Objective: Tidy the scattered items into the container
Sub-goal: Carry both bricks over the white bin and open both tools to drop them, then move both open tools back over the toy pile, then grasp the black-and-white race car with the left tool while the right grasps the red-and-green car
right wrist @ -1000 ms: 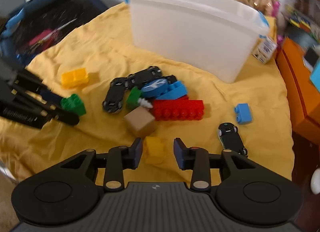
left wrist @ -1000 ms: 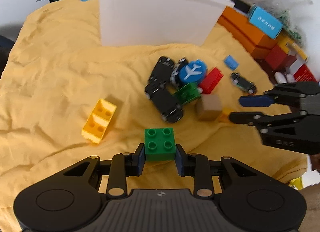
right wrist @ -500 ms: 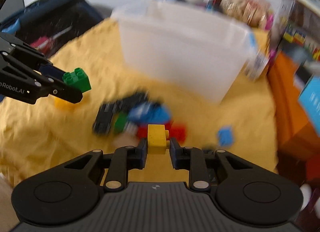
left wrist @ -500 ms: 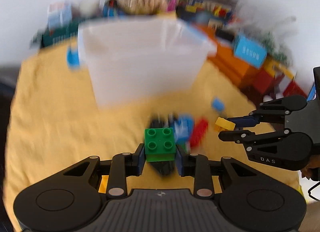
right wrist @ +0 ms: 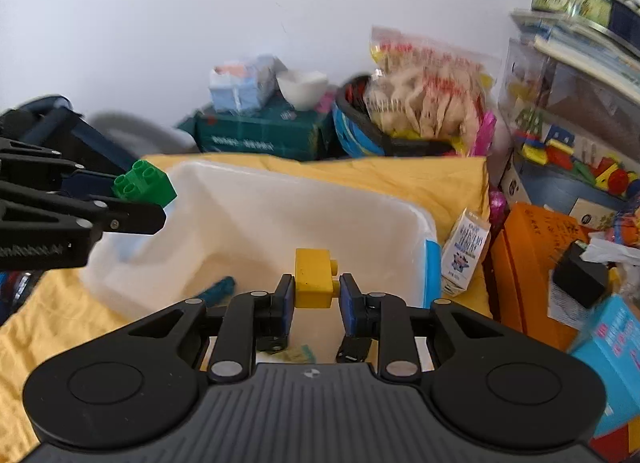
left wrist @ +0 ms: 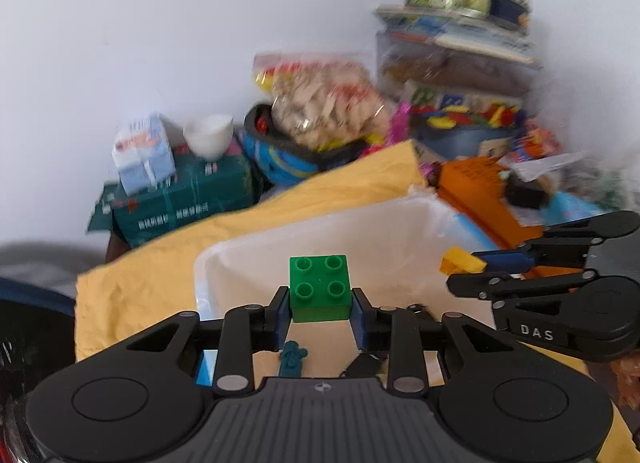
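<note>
The yellow cloth [right wrist: 420, 183] covered the surface, and on it stood the white translucent container [right wrist: 304, 199], open at the top, with a bare floor showing through most of its middle and only a small teal piece [left wrist: 293, 357] and a few dark bits lying near its front. Both grippers hung above that opening. The left gripper [left wrist: 320, 313] was clamped on the green brick [left wrist: 319, 288] by its two flat side walls, studs up; the right gripper [right wrist: 316, 295] pinched the smaller yellow brick [right wrist: 314, 277] across its sides, a stud poking toward one pad. Both bricks looked light, rigid and smooth-sided, so a grip across opposite flat faces seemed right, with some risk of slipping on the glossy plastic but little of breakage. The container's rim lay below and ahead of each held brick, and the walls looked thin and likely to flex if knocked. Room inside seemed ample for a straight drop; the tighter margin was probably between the two grippers themselves, which sat near each other over the same opening, and the clutter of boxes [right wrist: 532, 263] just beside the container's right wall.
</note>
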`<state>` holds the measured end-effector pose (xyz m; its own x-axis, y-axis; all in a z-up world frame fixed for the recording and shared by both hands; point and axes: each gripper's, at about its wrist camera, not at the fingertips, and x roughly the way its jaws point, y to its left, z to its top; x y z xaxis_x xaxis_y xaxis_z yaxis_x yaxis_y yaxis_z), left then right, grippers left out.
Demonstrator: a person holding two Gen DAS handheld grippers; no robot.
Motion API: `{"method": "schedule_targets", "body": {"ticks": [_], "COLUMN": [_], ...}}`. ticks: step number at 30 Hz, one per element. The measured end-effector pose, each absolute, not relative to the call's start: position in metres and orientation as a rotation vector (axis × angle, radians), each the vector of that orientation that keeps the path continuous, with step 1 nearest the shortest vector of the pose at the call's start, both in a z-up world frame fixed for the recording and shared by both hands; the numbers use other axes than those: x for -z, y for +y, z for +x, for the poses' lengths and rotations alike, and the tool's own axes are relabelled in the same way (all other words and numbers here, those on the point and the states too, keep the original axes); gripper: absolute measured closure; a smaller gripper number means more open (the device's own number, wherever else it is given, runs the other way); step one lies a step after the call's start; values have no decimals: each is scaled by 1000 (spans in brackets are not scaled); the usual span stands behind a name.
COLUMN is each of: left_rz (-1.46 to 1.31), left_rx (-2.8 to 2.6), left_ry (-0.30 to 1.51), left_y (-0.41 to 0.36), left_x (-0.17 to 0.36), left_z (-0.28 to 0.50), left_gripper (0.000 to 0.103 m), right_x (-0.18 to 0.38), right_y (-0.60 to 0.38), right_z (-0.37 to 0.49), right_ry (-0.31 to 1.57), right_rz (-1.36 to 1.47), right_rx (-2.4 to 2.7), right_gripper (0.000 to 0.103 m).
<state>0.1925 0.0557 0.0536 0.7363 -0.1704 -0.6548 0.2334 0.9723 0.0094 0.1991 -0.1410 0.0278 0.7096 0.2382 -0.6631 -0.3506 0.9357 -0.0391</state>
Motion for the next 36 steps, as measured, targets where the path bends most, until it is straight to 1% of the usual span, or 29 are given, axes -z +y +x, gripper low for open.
{"method": "schedule_targets", "body": {"ticks": [2,3,4,7,8,10,11,12,14,18,23,26,27,29,35,36], "left_rz": [78,68,56,38,44,41,33,30,69,129,129,116,96,41,-149,-163], "left_rx": [209,201,193,205,204,204,214,226,242,267,302,296,298,296,229,212], "left_ry": [757,788,805,783,770,739,727,717,712,778,930,999,1020,1044,1082,1095], "left_y": [57,57,58,61,62,64,65,66,63,55,43,41,42,45,57,58], "left_x": [-37,-29,-25,-26,-29,-38,-42,-45,-47,-24,31,58,64,70,82,86], "left_z": [208,211,212,201,195,179,171,159,136,90,54,42,40,40,59,63], "left_gripper": [68,67,65,58,54,52,50,46,40,40,41,44,44,45,47,49], "right_x": [-16,-11,-6,-5,-8,-15,-18,-21,-24,-11,38,64,70,78,87,90], "right_y": [-139,-138,-139,-144,-147,-154,-158,-162,-169,-181,-196,-202,-202,-199,-183,-181], "right_z": [211,215,217,206,201,191,184,176,159,123,90,76,72,63,49,50], "right_ry": [741,760,771,744,728,698,683,668,645,679,830,900,904,889,836,838], "right_rz": [-177,-180,-178,-175,-176,-169,-167,-168,-184,-225,-206,-203,-228,-300,-468,-488], "right_rx": [-312,-306,-306,-321,-325,-327,-328,-328,-319,-327,-316,-317,-317,-329,-377,-384], "right_gripper": [73,65,61,60,60,58,56,53,52,52,52,57,63,67,68,68]}}
